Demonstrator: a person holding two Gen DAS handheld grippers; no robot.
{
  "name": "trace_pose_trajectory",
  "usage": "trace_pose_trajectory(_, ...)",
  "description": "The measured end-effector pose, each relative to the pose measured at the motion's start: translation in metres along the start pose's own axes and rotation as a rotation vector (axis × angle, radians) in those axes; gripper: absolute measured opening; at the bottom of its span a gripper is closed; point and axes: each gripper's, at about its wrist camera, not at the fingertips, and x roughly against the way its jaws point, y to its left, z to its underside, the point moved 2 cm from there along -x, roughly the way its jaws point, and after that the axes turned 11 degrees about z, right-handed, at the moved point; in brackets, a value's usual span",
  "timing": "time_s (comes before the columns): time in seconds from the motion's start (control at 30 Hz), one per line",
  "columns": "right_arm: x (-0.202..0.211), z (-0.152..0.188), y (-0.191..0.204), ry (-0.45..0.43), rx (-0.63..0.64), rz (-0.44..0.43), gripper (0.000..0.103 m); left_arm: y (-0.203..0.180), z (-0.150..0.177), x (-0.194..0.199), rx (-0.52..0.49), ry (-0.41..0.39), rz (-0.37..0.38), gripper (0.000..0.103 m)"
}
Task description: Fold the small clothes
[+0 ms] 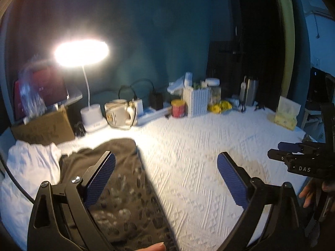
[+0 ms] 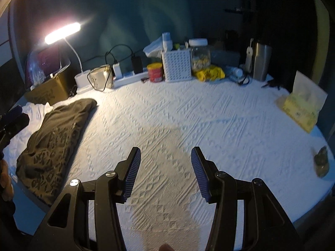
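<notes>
Left gripper (image 1: 166,177) wide apart, right gripper (image 2: 165,171) half-spread, both empty

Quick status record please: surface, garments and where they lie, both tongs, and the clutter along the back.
surface: white textured cover, lit by a desk lamp
dark garment: patterned dark cloth, lying folded at the left side of the cover
white garment: crumpled white cloth, beside the dark one, further left
left tongs: open, nothing between the pads, above the dark garment's edge
right tongs: open, empty, over bare cover
back row: mug, red tin, white basket, jar, steel tumbler
right edge: tissue pack
</notes>
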Motion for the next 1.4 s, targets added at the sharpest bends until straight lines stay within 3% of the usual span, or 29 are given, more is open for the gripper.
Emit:
trace_pose_trajectory(0.33,0.044,-0.040,-0.004,-0.149,0.033,0.049,0.053,-0.006,-0.031,0.026,-0.048,-0.115,-0.001,0.097)
trace_pose_trajectory(0.6,0.080,-0.062,-0.001,-0.256,0.044,0.062,0.053,-0.002,-0.039,0.043,-0.040,-0.161,0.004,0.097)
trace_pose_trajectory(0.97,0.133,-0.067,0.007,-0.425,0.029,0.100,0.053,0.015,-0.042,0.068,-0.014,-0.244,-0.043,0.097)
trace_pose_trajectory(1.4,0.109,-0.065,0.015,-0.374,0.024,0.094,0.053,0.021,-0.032,0.060,0.024,-0.209,-0.037,0.097)
